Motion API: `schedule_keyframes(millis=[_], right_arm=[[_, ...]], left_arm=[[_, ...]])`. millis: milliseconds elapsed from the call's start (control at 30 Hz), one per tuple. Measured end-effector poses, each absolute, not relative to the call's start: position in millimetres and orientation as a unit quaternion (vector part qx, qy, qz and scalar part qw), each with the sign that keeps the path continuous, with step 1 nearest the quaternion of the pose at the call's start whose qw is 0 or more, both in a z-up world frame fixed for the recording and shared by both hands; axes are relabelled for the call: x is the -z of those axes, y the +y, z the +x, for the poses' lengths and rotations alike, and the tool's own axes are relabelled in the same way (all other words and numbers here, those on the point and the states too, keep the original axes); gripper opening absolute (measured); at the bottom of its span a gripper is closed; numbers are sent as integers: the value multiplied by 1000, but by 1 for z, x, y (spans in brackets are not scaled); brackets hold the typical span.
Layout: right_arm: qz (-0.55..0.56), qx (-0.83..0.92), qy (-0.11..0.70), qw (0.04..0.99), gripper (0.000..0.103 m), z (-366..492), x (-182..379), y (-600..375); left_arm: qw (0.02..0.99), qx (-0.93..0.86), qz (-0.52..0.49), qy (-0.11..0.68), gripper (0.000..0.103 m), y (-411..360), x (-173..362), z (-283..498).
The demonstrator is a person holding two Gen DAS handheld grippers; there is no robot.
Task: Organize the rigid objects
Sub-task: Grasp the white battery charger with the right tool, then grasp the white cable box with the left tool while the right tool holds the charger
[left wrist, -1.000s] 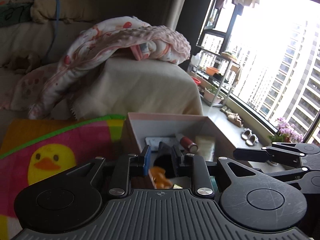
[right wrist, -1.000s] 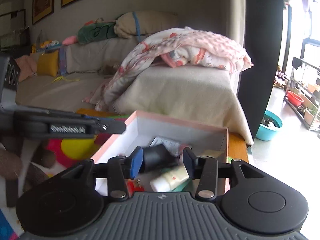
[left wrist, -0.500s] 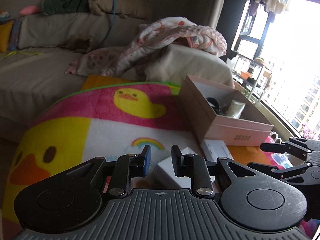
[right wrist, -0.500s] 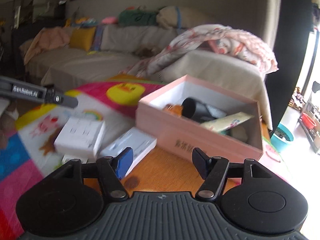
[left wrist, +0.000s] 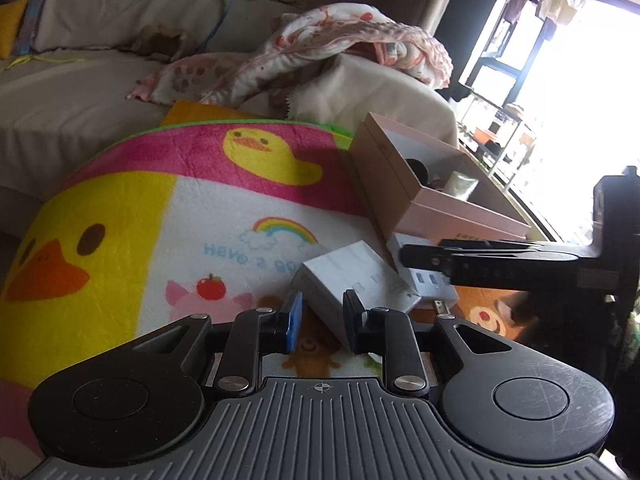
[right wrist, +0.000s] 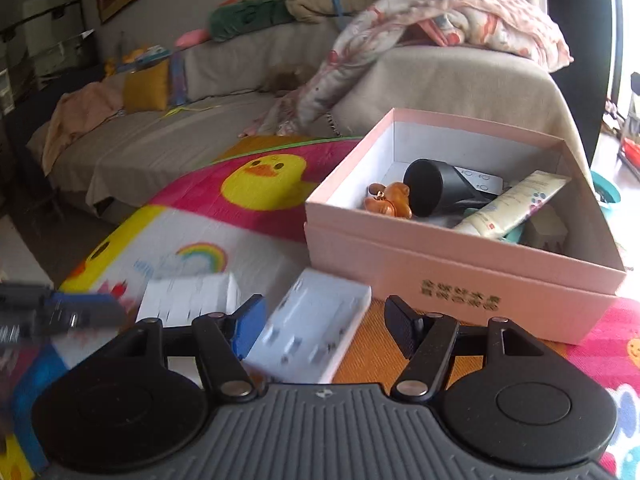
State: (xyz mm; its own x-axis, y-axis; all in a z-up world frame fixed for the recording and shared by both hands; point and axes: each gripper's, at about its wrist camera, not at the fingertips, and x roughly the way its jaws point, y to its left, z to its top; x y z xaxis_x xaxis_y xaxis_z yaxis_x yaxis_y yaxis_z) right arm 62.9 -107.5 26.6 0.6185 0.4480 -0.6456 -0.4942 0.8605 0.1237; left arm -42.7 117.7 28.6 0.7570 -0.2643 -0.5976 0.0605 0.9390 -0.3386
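Through the left wrist camera I am looking along the left tongs (left wrist: 320, 322), whose jaws are standing a little apart with nothing between them, lined up on the near corner of the taller white box (left wrist: 352, 280) lying on the duck-print mat (left wrist: 132, 216). Just beyond it the flat white box (left wrist: 430, 280) is lying against the foot of the pink box (left wrist: 460, 210), and the right tongs (left wrist: 404, 256) are reaching across in front of it, so I am judging that both arms are converging on the same small patch. To do this well, I am thinking the left should widen before closing, since the present gap looks narrower than the box face, and should take the box across its short sides rather than by the corner. Through the right wrist camera I am seeing the right tongs (right wrist: 324, 326) spread wide and gripping nothing, with the flat white box (right wrist: 316, 328) lying directly between the fingers and the taller white box (right wrist: 188, 300) blurred to its left, where the left tongs (right wrist: 96, 316) are showing as a smear. The pink box (right wrist: 460, 276) is sitting just beyond, open, already holding a black cylinder (right wrist: 432, 188), an orange figurine (right wrist: 388, 200) and a cream tube (right wrist: 516, 204). I am reckoning the flat box needs a level, centred pinch on its long edges, then a lift high enough to clear the pink wall, aiming for the free space in the near left part of the pink box.
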Motion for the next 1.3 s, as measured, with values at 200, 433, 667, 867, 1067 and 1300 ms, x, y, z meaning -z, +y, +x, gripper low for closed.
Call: schedule_keyframes(millis=[200, 433, 667, 867, 1067, 1300], right_arm=[[-53, -279, 369, 885, 50, 61, -17, -101], [-86, -239, 363, 897, 47, 20, -18, -159], [-64, -215, 346, 911, 56, -12, -13, -209], [-40, -204, 334, 919, 64, -13, -10, -215], [-32, -202, 333, 920, 65, -13, -11, -215], [-36, -202, 333, 920, 66, -14, -10, -213]], left_arm=[[924, 97, -153, 337, 25, 110, -29, -40], [923, 89, -148, 343, 25, 102, -25, -15], [941, 83, -63, 321, 28, 69, -38, 2], [935, 119, 13, 335, 28, 33, -37, -3], [930, 137, 27, 339, 37, 14, -29, -1], [929, 160, 53, 330, 53, -4, -25, -4]])
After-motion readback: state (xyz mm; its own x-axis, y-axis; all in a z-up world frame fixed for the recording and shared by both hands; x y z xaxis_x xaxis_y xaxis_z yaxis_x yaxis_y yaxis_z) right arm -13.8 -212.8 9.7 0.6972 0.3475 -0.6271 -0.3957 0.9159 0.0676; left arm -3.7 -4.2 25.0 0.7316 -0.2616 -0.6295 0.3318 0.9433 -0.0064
